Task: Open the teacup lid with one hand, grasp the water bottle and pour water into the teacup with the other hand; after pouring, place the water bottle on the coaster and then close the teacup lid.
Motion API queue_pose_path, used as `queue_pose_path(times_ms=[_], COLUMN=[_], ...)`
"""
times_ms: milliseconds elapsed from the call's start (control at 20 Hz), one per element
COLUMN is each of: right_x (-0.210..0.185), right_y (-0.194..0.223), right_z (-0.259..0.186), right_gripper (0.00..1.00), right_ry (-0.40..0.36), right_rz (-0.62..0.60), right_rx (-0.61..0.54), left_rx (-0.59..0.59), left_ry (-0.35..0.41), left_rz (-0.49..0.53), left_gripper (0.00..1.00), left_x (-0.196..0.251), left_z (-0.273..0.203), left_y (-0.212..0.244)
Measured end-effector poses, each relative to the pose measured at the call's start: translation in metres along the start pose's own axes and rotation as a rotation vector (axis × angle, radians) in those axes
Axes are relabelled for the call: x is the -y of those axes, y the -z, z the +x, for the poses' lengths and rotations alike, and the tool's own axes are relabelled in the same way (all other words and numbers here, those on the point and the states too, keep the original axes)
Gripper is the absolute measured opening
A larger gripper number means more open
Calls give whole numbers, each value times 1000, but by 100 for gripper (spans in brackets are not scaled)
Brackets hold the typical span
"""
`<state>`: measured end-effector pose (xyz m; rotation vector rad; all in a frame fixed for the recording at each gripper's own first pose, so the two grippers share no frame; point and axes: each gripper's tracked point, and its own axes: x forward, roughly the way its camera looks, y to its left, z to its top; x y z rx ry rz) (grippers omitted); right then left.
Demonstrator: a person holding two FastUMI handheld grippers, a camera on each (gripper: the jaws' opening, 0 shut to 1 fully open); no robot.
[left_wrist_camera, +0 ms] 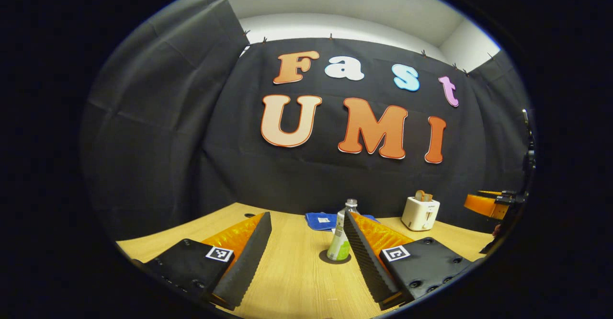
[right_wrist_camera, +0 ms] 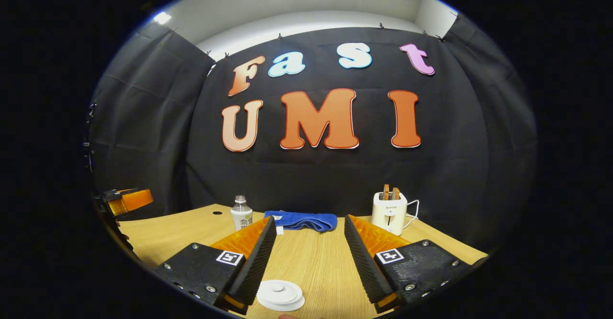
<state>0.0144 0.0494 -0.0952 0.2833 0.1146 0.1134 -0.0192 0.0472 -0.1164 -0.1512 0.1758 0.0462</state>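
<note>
A clear water bottle (left_wrist_camera: 341,238) with a green and white label stands upright on a dark round coaster (left_wrist_camera: 335,257), just left of my left gripper's right finger. My left gripper (left_wrist_camera: 307,216) is open and holds nothing. The same bottle (right_wrist_camera: 241,217) shows far left in the right gripper view. A white round teacup lid (right_wrist_camera: 280,294) with a small knob lies low in front of my right gripper (right_wrist_camera: 310,219), beside its left finger; the cup under it is hidden. My right gripper is open and holds nothing.
A blue cloth (right_wrist_camera: 301,221) lies folded at the back of the wooden table (right_wrist_camera: 316,261). A white toaster (right_wrist_camera: 389,212) with toast in it stands back right. The other gripper's orange body (left_wrist_camera: 486,205) shows at the right edge of the left gripper view.
</note>
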Motion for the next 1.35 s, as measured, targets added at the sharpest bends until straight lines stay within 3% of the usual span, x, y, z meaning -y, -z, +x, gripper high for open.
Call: queue_pose_path(times_ms=[300, 600, 850, 1100, 1150, 1250, 1350], right_x=[-6, -10, -9, -8, -9, -9, -9], right_y=[-20, -32, -30, -30, -31, -30, -29], right_z=[-4, -5, -4, -6, -6, -6, -5], right_gripper=[86, 86, 86, 86, 86, 86, 86], right_ry=[6, 2, 4, 10, 9, 6, 6], right_rz=[-46, -55, -64, -77, -75, -73, -75], right_rx=[43, 71, 64, 72, 73, 72, 71], left_rx=[15, 110, 151, 124, 120, 115, 114], left_ry=[-76, -86, -42, -66, -62, -81, -96], left_rz=[130, 184, 202, 136, 115, 80, 58], left_gripper=[97, 97, 95, 99, 95, 99, 95], left_x=[2, 20, 46, 44, 43, 34, 29], left_z=[-6, -11, -8, 1, 2, 2, 2], left_y=[-14, -44, -47, -39, -37, -34, -34])
